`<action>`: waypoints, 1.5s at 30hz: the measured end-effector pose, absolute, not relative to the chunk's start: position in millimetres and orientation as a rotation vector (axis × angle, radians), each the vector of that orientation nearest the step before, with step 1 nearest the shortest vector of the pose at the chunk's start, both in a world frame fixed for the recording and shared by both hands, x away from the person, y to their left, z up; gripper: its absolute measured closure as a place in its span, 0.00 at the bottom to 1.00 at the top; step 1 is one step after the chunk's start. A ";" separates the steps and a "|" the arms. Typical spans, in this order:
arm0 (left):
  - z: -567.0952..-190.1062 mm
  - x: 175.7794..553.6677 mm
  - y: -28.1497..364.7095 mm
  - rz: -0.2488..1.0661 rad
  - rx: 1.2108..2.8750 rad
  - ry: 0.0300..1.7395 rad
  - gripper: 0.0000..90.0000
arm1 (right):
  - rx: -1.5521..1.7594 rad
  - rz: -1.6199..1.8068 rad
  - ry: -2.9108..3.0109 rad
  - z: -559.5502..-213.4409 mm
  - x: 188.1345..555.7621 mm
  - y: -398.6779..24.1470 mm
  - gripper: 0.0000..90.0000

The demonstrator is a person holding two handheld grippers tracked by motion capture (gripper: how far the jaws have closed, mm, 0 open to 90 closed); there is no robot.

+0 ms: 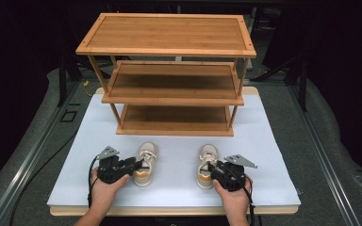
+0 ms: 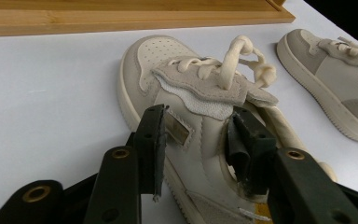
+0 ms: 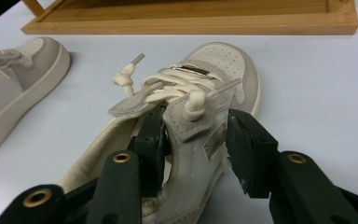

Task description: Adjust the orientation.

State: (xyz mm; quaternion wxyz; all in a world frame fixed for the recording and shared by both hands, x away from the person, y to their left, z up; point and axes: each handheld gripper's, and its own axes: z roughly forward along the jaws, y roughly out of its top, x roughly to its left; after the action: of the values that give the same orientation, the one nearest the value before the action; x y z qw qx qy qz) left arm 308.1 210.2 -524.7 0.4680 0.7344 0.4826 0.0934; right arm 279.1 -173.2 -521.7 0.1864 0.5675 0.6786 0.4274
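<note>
**Cream sneakers: both grippers set to pinch, rack waiting**

Cream-and-grey pair sits near the front edge of the white board (image 1: 264,141), toes pointing at the bamboo shoe rack (image 1: 174,94) along the back edge. My left gripper (image 2: 198,140) straddles the outer side wall of the left shoe (image 2: 186,121), one jaw outside, one inside the collar. Jaws narrow, gap still visible on the outer side, so not clamped yet. My right gripper (image 3: 196,140) does the same w/ the right shoe (image 3: 200,107): inner jaw looks against the collar, outer jaw off the wall. Step, I reckon: grasping, pre-lift. Next move needs both closed firm on the side walls, then lift level & carry fwd to a shelf w/o catching the loose laces.
</note>
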 end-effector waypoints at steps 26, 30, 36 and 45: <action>-523.0 310.4 168.0 0.205 1.790 1.206 0.69 | 1.410 1.210 2.074 -517.3 296.5 -112.9 0.74; -523.0 309.5 165.2 0.201 1.787 1.210 0.69 | 1.412 1.204 2.062 -518.3 297.7 -106.4 0.74; -523.4 308.6 162.5 0.202 1.782 1.213 0.68 | 1.411 1.209 2.066 -518.2 298.6 -104.0 0.74; -524.5 305.6 157.0 0.181 1.764 1.206 0.68 | 1.425 1.221 2.063 -518.3 296.2 -97.9 0.73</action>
State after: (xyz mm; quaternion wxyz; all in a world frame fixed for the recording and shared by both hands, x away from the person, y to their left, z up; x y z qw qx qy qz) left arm 305.6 157.0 -524.5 0.4782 0.7224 0.4939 0.0742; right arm 296.2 -97.9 -518.3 0.1754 0.5030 0.7284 0.4309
